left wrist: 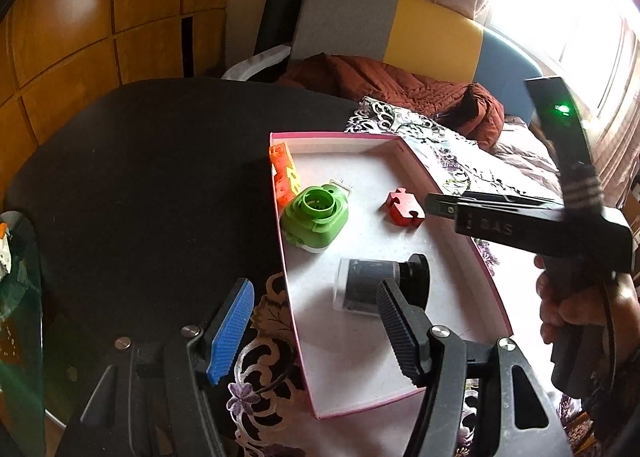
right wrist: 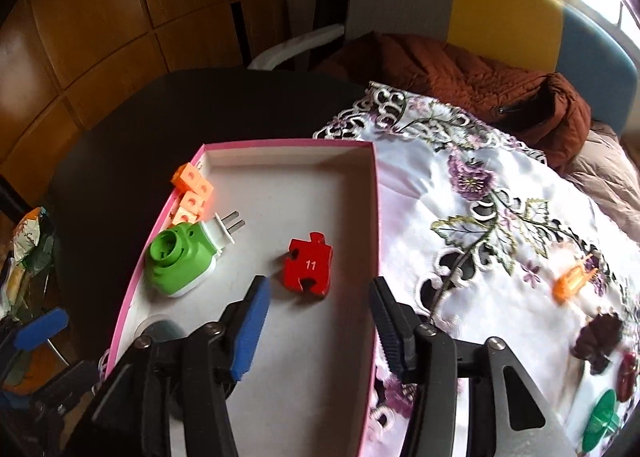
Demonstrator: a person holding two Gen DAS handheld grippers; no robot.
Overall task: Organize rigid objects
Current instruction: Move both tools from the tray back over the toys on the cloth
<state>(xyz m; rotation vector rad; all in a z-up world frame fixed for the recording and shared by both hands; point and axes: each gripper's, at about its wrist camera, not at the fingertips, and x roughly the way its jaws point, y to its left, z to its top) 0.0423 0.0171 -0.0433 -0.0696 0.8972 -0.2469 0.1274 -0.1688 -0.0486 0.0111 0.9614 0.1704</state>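
Floral tablecloth holds a pink-rimmed box; a red puzzle piece lies inside. Right gripper hovers above, jaws apart, empty. Left gripper waits open. Next, likely fetching the orange toy.

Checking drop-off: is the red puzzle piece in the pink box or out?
In. The red puzzle piece lies flat on the white floor of the pink box, right of the green plug, clear of the right gripper.

Both wrist views angled steeply down, close over the shallow pink-rimmed cardboard box; left from its near-left corner, right above its near edge.
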